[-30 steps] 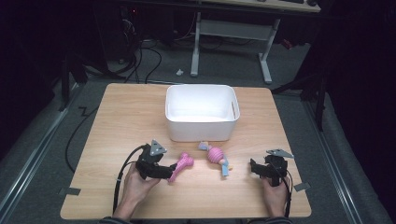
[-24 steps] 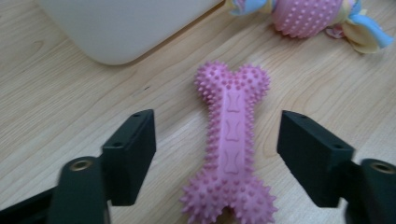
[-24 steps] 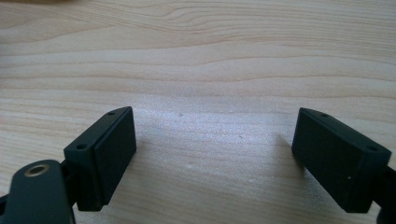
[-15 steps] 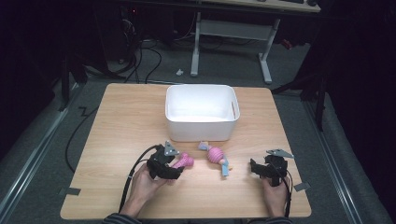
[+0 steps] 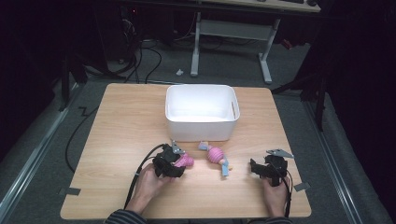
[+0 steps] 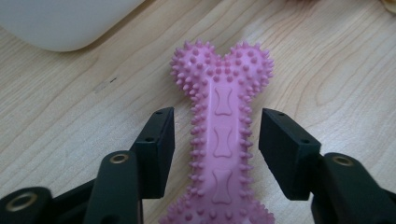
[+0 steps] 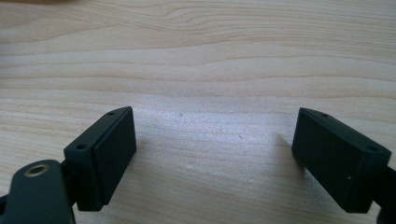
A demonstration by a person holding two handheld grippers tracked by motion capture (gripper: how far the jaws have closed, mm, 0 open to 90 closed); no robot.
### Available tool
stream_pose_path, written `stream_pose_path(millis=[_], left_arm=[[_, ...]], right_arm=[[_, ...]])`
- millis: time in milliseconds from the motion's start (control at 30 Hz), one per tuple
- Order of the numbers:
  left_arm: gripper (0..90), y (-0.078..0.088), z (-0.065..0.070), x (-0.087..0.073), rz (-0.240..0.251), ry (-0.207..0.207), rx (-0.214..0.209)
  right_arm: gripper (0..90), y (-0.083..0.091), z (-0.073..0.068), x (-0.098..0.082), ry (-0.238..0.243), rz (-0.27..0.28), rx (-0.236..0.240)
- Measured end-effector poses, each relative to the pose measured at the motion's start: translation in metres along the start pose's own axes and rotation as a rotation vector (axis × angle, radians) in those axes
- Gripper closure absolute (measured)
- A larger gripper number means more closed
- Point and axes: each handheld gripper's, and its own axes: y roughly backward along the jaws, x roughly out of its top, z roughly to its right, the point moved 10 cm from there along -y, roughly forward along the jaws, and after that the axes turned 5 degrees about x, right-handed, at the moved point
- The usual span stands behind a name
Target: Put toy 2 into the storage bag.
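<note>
A pink spiky bone toy [image 6: 223,135] lies flat on the wooden table [image 5: 126,130], in front of the white bin. My left gripper [image 6: 217,128] straddles the bone's shaft. Its jaws have just been closing, and a thin gap still shows on each side between the pads and the spikes. In the high view the left gripper [image 5: 180,163] covers most of the bone [image 5: 187,161]. At the front right, my right gripper [image 5: 252,167] rests low over the table, and its jaws [image 7: 215,140] stand open over bare wood.
A white plastic bin [image 5: 201,122] stands at the table's middle back, its corner [image 6: 60,23] just beyond the bone. A second toy [image 5: 215,155], pink with blue and yellow parts, lies between the two grippers. Cables trail from both grippers toward the front edge.
The left hand has slid right toward the pink bone, so its gripper now straddles the toy, which lay clear of it before. The right hand has not moved.
</note>
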Motion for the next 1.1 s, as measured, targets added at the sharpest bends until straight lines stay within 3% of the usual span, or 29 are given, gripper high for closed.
stream_pose_path(millis=[167, 700, 1067, 1100], left_arm=[[52.5, -0.003, 0.000, -0.001, -0.011, 0.003, 0.001], [58.3, -0.006, 0.003, -0.002, -0.050, -0.029, 0.010], [59.4, 0.003, 0.003, -0.002, -0.035, -0.013, -0.026], [59.4, 0.006, 0.003, -0.001, -0.025, -0.009, -0.047]], right_arm=[[13.4, 0.000, 0.000, 0.000, 0.000, 0.000, 0.000], [13.4, 0.000, 0.000, 0.000, 0.000, 0.000, 0.000], [13.4, 0.000, 0.000, 0.000, 0.000, 0.000, 0.000], [13.5, 0.000, 0.000, 0.000, 0.001, 0.000, 0.000]])
